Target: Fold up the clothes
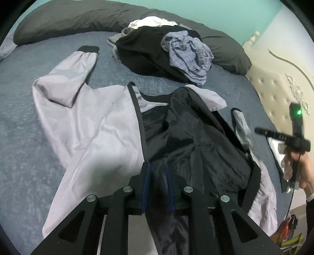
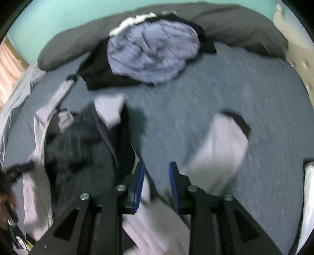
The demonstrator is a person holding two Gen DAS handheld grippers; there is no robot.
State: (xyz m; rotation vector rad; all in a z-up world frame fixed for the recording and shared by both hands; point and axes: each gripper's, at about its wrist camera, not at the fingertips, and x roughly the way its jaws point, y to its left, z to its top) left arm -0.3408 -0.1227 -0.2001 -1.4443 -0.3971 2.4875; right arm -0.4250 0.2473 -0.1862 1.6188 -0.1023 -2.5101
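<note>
A lilac jacket (image 1: 88, 127) with black trim lies open on the bed, its dark lining (image 1: 196, 127) facing up. My left gripper (image 1: 157, 164) is at the jacket's near hem, its blue pads (image 1: 146, 182) closed on a bunch of dark lining cloth. My right gripper (image 1: 259, 131), held by a hand (image 1: 302, 168), is at the jacket's right edge, where a flap is lifted off the bed. In the blurred right wrist view, my right gripper (image 2: 157, 163) has lilac cloth between its jaws. The black-cuffed sleeve (image 2: 221, 141) trails away from it, and the lining (image 2: 78, 141) is to the left.
A pile of unfolded clothes (image 1: 166, 49), black, blue-checked and white, sits at the far side of the blue bed (image 1: 19, 147). A long dark grey pillow (image 1: 68, 17) runs behind it. A cream tufted headboard (image 1: 274, 90) stands at the right.
</note>
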